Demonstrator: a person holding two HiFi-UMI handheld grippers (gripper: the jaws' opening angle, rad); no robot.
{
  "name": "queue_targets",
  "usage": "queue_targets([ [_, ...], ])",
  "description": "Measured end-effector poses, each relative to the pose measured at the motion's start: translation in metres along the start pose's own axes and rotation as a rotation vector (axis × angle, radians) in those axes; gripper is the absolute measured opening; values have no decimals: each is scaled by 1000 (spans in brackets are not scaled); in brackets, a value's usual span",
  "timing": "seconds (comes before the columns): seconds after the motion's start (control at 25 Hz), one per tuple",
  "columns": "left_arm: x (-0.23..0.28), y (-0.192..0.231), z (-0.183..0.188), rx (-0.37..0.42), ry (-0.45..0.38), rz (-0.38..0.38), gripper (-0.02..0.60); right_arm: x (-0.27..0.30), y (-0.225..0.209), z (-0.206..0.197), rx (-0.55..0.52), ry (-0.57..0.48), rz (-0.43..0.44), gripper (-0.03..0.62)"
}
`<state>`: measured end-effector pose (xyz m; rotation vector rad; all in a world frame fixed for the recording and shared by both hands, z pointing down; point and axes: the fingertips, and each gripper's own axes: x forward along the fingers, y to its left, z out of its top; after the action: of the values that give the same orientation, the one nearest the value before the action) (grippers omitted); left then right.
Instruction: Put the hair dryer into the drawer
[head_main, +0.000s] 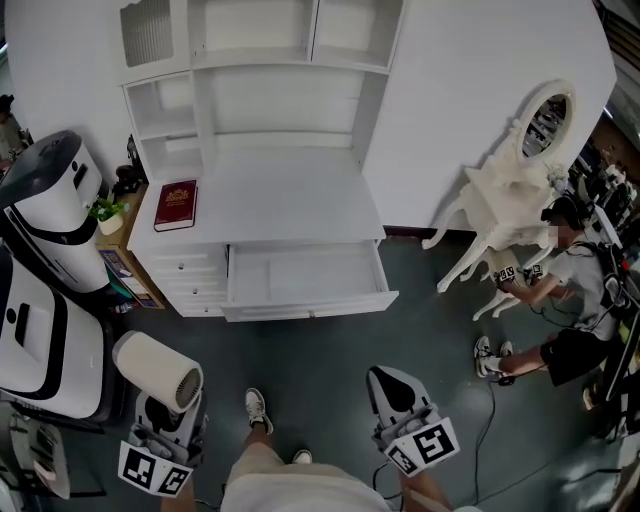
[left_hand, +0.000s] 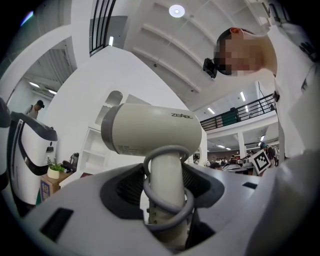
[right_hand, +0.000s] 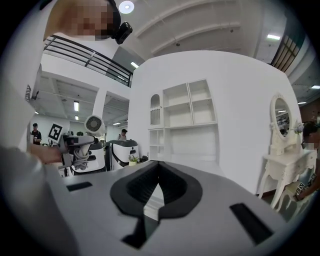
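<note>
The left gripper (head_main: 166, 408) grips the hair dryer (head_main: 158, 370) by its handle, barrel uppermost, the cord coiled round the handle; it is over the floor, well apart from the drawer (head_main: 310, 282); the drawer stands open below the counter's (head_main: 290, 205) front edge; the right gripper (right_hand: 157, 192) has its jaws together on nothing; a red book (head_main: 176, 204) lies at the counter's left edge.

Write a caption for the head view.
Left gripper holds the hair dryer before the open drawer; right gripper shut, empty.
</note>
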<state>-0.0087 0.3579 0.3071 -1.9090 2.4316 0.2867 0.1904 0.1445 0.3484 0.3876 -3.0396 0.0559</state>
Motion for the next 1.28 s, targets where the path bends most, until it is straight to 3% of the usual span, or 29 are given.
queue_targets([
  [0.32,112,77,-11,-16,8,-115,230,107,-45,11,0,28,-91,8],
  [0.72,230,166,-26,-48,38,-289,230,237,-64,32,6,32,-185,9],
  [1.08,283,173,-68,-108,124,-402,230,241,-90,25,21,78,-322,8],
  [1.28,302,162,-86,-112,171,-440,231,243,-104,29,21,78,-340,8],
])
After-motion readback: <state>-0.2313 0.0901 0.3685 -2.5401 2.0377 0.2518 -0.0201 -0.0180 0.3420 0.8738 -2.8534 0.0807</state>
